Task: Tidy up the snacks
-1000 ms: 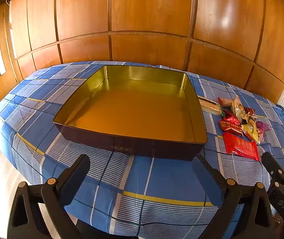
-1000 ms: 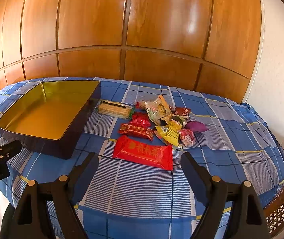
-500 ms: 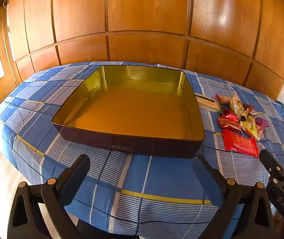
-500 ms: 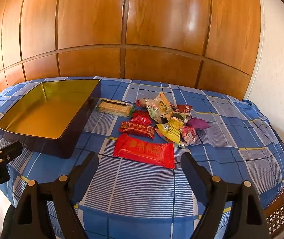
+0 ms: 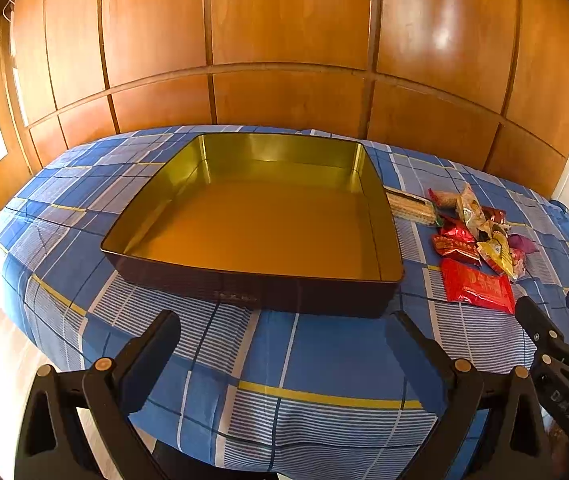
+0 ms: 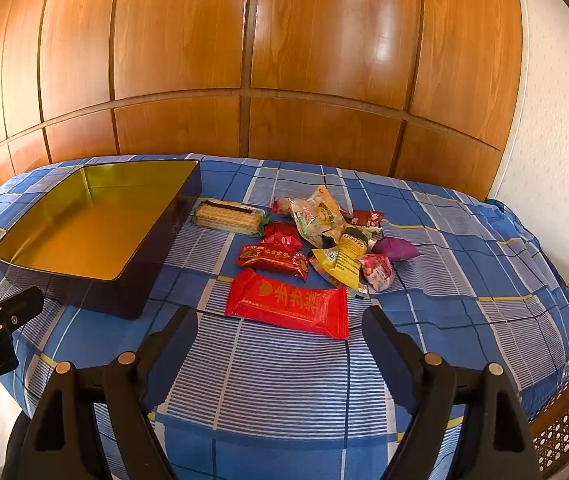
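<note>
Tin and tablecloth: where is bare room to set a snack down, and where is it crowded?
The gold tin holds nothing, so its whole floor is free. Bare cloth also lies between the big red packet and the near table edge, and right of the purple packet. It is crowded where the snack pile sits beside the wafer pack.

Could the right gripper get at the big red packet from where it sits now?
Probably yes. The right gripper is open, and the big red packet lies flat on the checked cloth just ahead of its fingertips, nearest of the pile, with nothing between them or on top of it.
</note>
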Available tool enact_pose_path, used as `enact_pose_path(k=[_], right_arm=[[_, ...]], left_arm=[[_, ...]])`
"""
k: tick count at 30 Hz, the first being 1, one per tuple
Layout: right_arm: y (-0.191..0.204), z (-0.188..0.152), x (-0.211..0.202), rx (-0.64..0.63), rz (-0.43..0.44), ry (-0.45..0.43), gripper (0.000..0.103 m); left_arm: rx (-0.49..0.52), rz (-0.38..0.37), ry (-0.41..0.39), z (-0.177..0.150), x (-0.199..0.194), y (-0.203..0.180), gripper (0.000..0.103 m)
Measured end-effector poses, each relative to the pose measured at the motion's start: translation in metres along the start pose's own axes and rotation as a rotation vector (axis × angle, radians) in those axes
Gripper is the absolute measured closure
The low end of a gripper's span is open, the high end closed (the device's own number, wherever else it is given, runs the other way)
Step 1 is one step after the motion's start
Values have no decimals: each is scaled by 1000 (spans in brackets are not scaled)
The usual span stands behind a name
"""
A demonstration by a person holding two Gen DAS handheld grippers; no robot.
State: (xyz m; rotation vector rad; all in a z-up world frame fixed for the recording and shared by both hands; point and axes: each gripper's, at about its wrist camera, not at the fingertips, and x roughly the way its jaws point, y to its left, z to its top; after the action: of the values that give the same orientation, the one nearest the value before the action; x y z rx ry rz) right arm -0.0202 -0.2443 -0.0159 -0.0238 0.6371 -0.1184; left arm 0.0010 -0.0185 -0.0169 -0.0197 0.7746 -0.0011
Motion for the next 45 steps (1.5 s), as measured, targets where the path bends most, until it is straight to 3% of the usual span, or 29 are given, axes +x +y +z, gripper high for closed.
enact_pose_path(k=[8,12,14,19,20,25,31,37,40,43,45], right_arm=[[-6,-1,5,15,14,22,17],[-20,-2,15,48,27,67,17],[-36,-2,21,90,25,99,17],[-83,1,28,156,-28,146,17],[-93,1,28,166,-45,150,18],[-125,-1,24,186,-83,149,18],[-143,-9,31,192,-55,187,18],[-151,-17,42,202,-3,237,18],[-152,-18,46,200,10,255,18],[-154,-16,49,193,17,260,18],[-155,-15,50,189,13,263,18]], left_arm=[[42,-66,22,0,4,-11,0],[100,-170,53,1,6,-24,0],[135,-262,71,5,7,-35,0],[226,-443,145,25,20,-77,2],[238,-459,172,29,26,-88,6],[385,-489,267,37,52,-143,25],[773,-470,278,31,85,-194,26],[1036,-460,282,24,108,-219,26],[1104,-482,295,22,118,-231,27],[1098,-518,305,29,123,-234,30],[1060,-582,341,32,127,-234,49]])
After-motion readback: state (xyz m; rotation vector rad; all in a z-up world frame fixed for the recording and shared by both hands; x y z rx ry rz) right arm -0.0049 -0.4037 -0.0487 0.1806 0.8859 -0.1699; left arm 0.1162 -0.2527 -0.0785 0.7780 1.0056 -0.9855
